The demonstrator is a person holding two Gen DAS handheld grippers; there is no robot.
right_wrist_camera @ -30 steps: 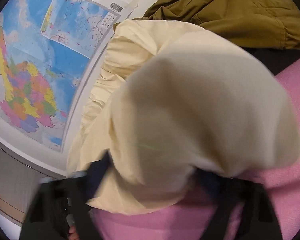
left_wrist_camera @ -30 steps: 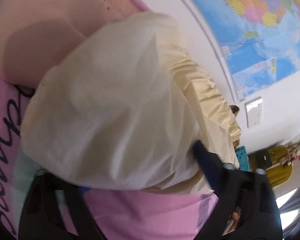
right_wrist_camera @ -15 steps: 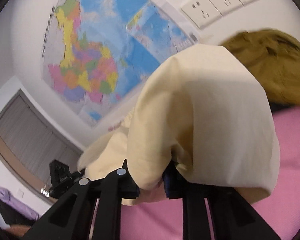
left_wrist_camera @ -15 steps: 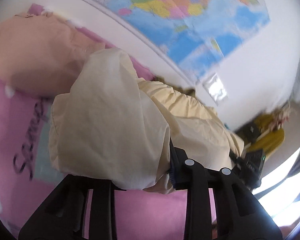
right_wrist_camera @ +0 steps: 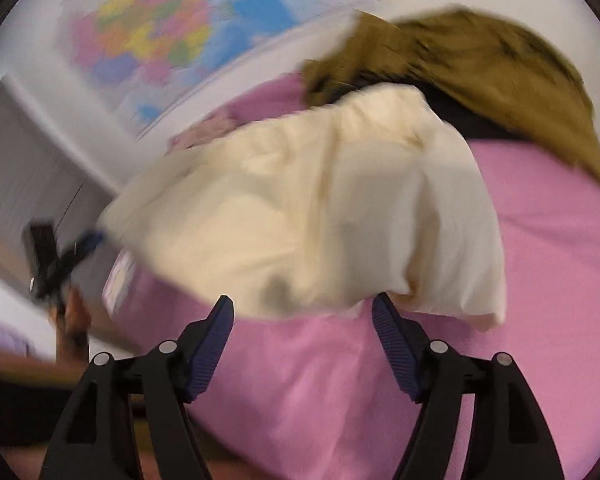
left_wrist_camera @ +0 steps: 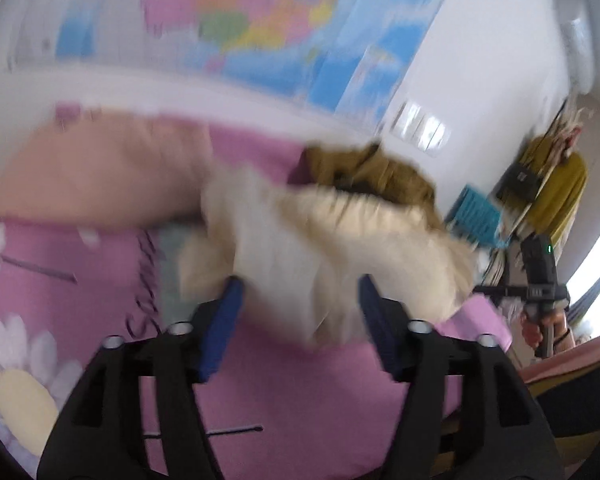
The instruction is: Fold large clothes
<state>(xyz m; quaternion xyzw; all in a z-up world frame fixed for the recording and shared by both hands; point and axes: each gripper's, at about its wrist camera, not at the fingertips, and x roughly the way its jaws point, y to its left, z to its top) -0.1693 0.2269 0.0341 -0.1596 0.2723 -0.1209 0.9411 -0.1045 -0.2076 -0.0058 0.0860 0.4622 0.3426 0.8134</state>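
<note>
Both claws have just been opening and hold nothing: the left claw [left_wrist_camera: 300, 292] and right claw [right_wrist_camera: 302, 312] each gape wide, with the cream garment [right_wrist_camera: 320, 208] lying loose on the pink bed [right_wrist_camera: 540, 280] at 12 o'clock of them. An olive garment [right_wrist_camera: 480, 68] sits behind it at 1 o'clock, everything blurry.

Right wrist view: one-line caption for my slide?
Open right gripper before the cream garment on the pink bedspread.
</note>
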